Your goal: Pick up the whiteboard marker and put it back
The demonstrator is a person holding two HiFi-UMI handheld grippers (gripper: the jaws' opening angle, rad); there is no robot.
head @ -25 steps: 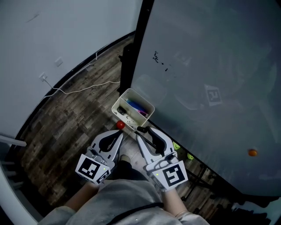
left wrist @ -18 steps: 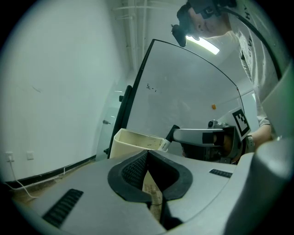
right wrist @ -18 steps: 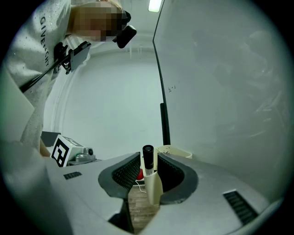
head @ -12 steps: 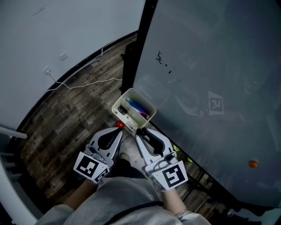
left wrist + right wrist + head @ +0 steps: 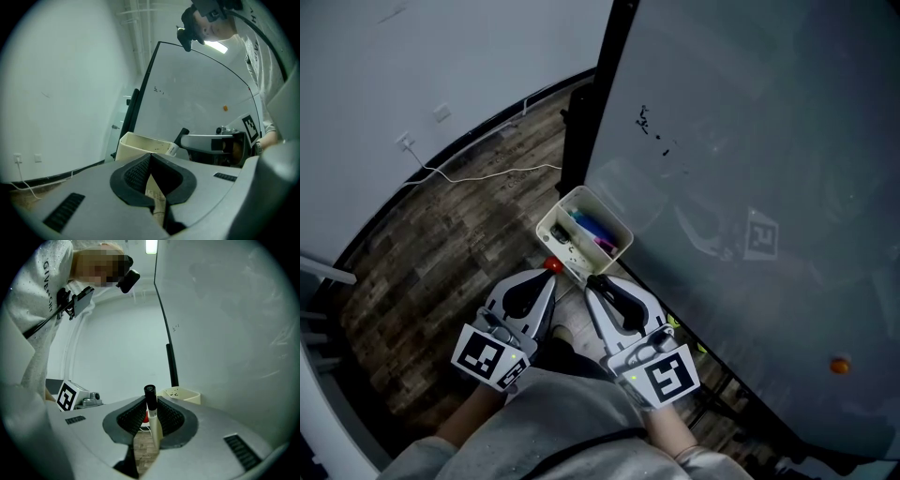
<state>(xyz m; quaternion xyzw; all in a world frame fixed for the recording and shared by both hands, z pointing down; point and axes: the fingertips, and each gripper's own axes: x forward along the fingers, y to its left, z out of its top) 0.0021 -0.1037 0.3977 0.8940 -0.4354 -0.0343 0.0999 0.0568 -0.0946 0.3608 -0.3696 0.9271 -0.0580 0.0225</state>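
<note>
Grasp step. Right gripper [image 5: 151, 403] jaws closing round whiteboard marker [image 5: 152, 414], cap up, slight gap at one pad. Left gripper [image 5: 150, 158] jaws shut, empty. Next: firm squeeze, lift, return to cream bin [image 5: 182, 393].

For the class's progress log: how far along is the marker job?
Done: nothing yet. In hand: the right tool is closing around the marker, one pad not touching. Remaining: grip it, then return it to the cream tray.
</note>
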